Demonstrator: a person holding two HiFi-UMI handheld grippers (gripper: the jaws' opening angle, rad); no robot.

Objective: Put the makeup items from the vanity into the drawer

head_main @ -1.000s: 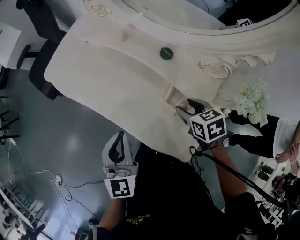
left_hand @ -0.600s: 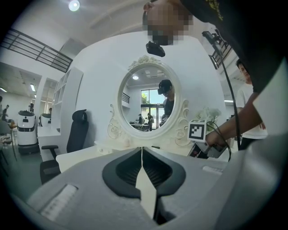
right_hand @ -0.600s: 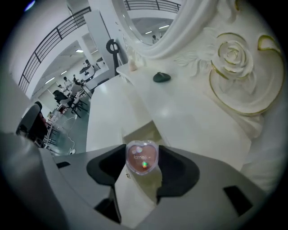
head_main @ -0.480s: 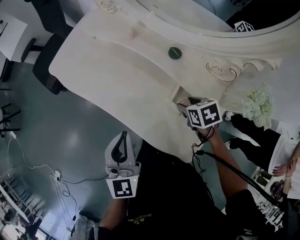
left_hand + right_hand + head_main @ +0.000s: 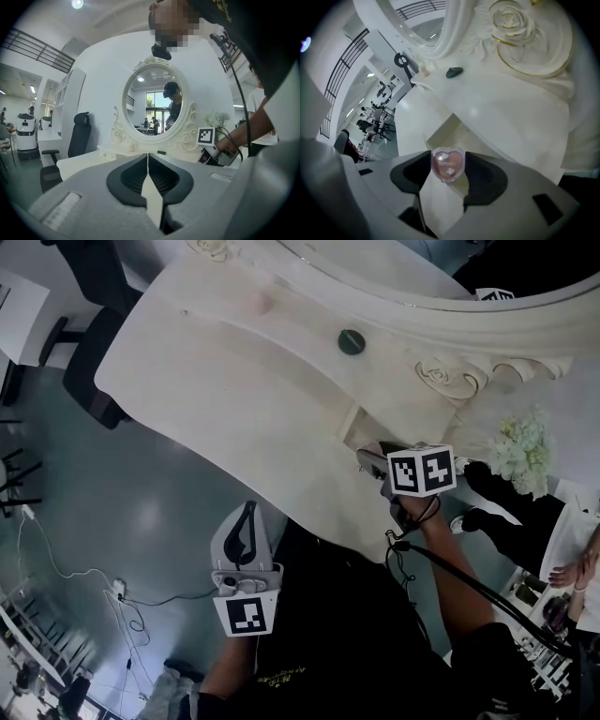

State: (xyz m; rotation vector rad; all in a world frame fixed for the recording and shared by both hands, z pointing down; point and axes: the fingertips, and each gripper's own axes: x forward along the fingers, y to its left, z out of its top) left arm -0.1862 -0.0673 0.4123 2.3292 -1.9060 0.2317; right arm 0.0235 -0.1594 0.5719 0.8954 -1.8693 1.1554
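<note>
**While my left waits, my right holds the heart compact at the drawer**

Since the picture from a second ago, my right gripper (image 5: 370, 457) has rolled. Its marker cube (image 5: 420, 471) then showed its faces on a slant, and now one face sits nearly square to the head camera. Otherwise little has changed: the jaws stand at the same place by the open drawer (image 5: 354, 427) and at the same width. My left gripper (image 5: 246, 512) has kept its spot off the near edge of the vanity (image 5: 234, 371), over the grey floor.

From the head view my right jaws are mostly hidden under the cube, and what they carry does not show. The right gripper view settles it. The two dark pads pinch the heart compact (image 5: 447, 165), a clear heart-shaped case with pink inside, one pad on each side. It hangs just in front of the drawer's pale hollow and is not yet set down in it. That view also shows a dark green round item (image 5: 454, 72) lying further along the vanity top, well apart from the drawer, beside the carved rose of the mirror frame.

Only the left gripper view shows my left jaws: they are pressed together at the tips with nothing between them. It looks level across the vanity to the oval mirror (image 5: 152, 103), with white flowers (image 5: 216, 118) at the right and a black office chair (image 5: 79, 136) at the left.
</note>
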